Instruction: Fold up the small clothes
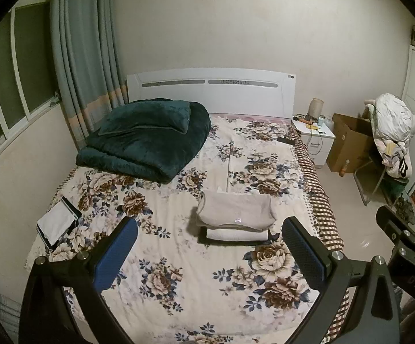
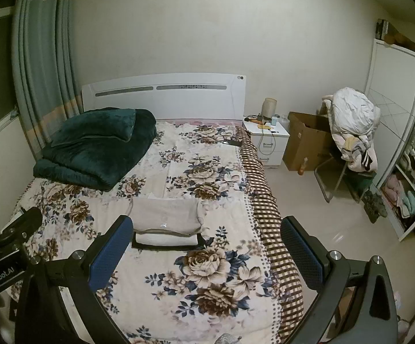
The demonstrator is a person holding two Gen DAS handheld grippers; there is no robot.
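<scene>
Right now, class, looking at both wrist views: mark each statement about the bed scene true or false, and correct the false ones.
1. Both tools are open and hold nothing. True: left tool, right tool.
2. The folded clothes sit stacked on the floral bedspread. True.
3. The green quilt lies at the foot of the bed. False: it lies near the headboard.
4. A tablet rests on the stack. False: it lies apart, near the bed's left edge.
</scene>
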